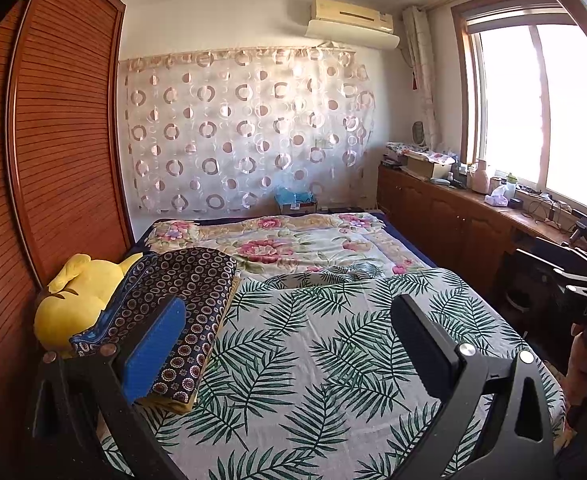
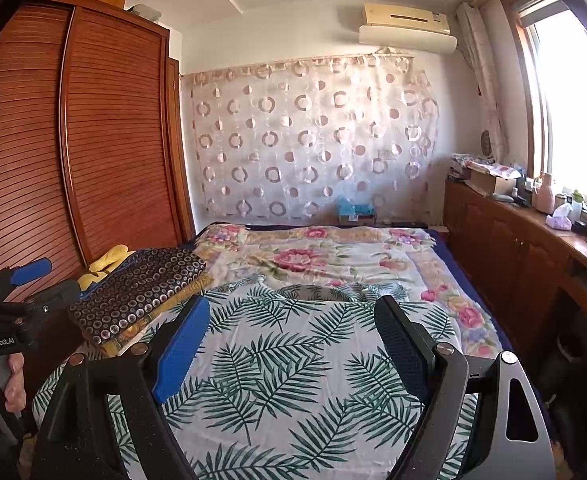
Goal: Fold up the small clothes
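Both the left gripper [image 1: 289,344] and the right gripper [image 2: 293,340] stand wide and empty above the leaf-print garment [image 2: 293,364], which lies flat on the bed [image 2: 441,256] — so I judge that the fold is not yet begun, and the next move calls for pinching two edges or corners. Only the left wrist view shows the yellow plush toy [image 1: 77,300] well behind the folded dark stack [image 1: 185,312] — the right wrist view shows the hand [image 2: 13,380] on the left gripper's handle.

leaf-print garment [image 1: 313,344] on bed [image 1: 293,240], folded stack [image 1: 181,300] left, plush toy [image 1: 77,300] further left
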`<state>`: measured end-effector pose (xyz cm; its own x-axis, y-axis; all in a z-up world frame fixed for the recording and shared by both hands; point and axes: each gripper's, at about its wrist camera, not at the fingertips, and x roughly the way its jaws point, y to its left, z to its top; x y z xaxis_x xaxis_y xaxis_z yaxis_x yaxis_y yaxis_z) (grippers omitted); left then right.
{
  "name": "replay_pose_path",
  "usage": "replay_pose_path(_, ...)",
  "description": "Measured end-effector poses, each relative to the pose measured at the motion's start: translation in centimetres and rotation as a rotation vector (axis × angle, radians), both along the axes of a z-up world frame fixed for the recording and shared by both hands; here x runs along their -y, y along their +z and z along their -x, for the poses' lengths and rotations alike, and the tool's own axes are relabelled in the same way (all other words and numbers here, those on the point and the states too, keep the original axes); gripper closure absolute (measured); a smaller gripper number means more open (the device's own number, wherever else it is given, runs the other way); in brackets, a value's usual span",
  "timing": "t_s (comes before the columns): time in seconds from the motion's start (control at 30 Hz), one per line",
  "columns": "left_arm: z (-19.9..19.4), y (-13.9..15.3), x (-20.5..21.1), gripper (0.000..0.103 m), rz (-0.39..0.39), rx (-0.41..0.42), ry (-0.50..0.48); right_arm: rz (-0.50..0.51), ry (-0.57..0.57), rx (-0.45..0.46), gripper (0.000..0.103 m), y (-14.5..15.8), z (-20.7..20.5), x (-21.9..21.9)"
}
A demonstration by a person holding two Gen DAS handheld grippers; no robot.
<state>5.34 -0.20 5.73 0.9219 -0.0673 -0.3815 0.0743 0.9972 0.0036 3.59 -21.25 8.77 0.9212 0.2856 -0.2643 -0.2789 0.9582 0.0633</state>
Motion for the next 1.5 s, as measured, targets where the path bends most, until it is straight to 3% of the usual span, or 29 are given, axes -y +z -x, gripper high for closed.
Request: replay_pose_path(1.5,0.3,0.1,-0.1,0.001,0.001,0.004,0.001,0.004,0.014,0.005,0.017,0.0,-0.4,1.2)
